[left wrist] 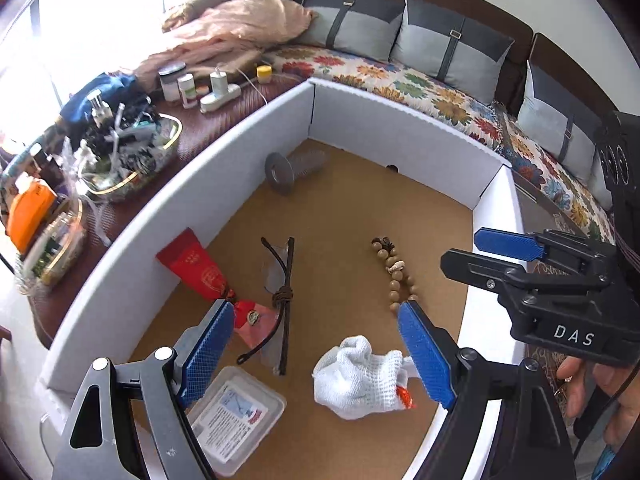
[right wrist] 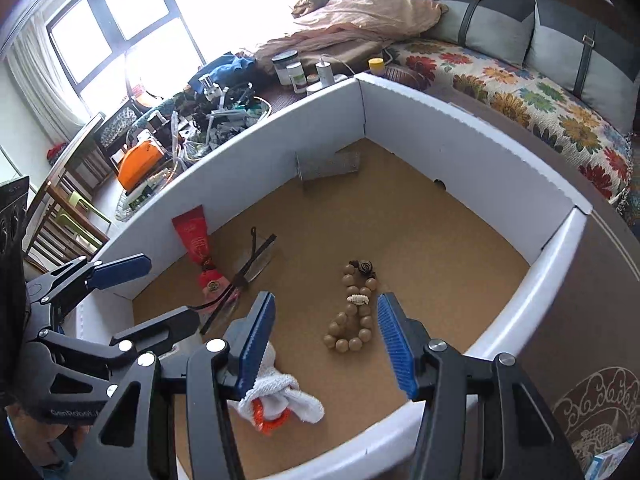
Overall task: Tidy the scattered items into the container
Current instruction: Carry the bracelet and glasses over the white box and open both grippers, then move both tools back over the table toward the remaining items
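Observation:
A white-walled box point(left wrist: 256, 120) point(right wrist: 460, 144) with a cork-brown floor holds several items: a wooden bead bracelet point(left wrist: 394, 270) point(right wrist: 354, 312), a white glove with orange trim point(left wrist: 360, 376) point(right wrist: 280, 400), a red charm pouch point(left wrist: 200, 270) point(right wrist: 198, 248), a dark cord with clear wrapper point(left wrist: 282, 292) point(right wrist: 248, 270), a clear plastic case point(left wrist: 236, 408) and a metal mesh strainer point(left wrist: 294, 166) point(right wrist: 328, 166). My left gripper point(left wrist: 316, 356) is open and empty above the glove. My right gripper point(right wrist: 326, 340) is open and empty above the bracelet; it also shows in the left wrist view point(left wrist: 476, 250).
A dark table left of the box carries a bowl of clutter point(left wrist: 128, 148) point(right wrist: 224, 116), jars and bottles point(left wrist: 188, 84) point(right wrist: 296, 72) and an orange object point(left wrist: 30, 216) point(right wrist: 140, 162). A floral sofa with grey cushions point(left wrist: 432, 40) point(right wrist: 560, 40) lies behind.

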Demonstrator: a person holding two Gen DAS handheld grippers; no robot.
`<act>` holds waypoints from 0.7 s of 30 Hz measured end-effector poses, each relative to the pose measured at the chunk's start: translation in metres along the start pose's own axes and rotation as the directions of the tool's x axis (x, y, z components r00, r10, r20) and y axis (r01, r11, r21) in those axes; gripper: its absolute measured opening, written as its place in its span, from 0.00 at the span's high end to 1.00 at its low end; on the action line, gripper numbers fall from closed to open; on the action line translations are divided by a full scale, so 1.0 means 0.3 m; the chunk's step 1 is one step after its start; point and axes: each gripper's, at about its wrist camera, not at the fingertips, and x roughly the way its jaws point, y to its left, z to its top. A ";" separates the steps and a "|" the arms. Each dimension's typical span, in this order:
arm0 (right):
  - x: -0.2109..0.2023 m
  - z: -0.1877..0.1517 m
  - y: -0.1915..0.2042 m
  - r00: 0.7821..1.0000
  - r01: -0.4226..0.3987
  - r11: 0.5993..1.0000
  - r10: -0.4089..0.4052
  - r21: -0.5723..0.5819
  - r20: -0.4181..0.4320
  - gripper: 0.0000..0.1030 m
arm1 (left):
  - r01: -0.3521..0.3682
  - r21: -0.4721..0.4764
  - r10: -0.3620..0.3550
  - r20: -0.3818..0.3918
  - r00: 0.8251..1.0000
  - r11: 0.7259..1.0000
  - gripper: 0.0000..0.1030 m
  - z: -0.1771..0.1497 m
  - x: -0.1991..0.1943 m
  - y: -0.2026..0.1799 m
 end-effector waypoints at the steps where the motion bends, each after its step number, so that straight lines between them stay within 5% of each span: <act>1: -0.025 -0.009 0.003 1.000 -0.001 1.000 0.001 -0.002 0.006 0.47 | -0.009 0.011 0.009 0.008 1.000 1.000 0.19 -0.010 -0.026 -0.013; 11: -0.336 -0.227 0.006 0.999 -0.010 1.000 0.010 -0.020 0.035 0.47 | -0.033 0.138 0.023 0.071 0.997 0.990 0.18 -0.197 -0.296 -0.248; 21: -0.614 -0.632 -0.112 0.999 0.012 0.999 -0.013 0.035 0.039 0.47 | 0.028 0.273 -0.051 0.078 0.996 0.962 0.15 -0.445 -0.455 -0.581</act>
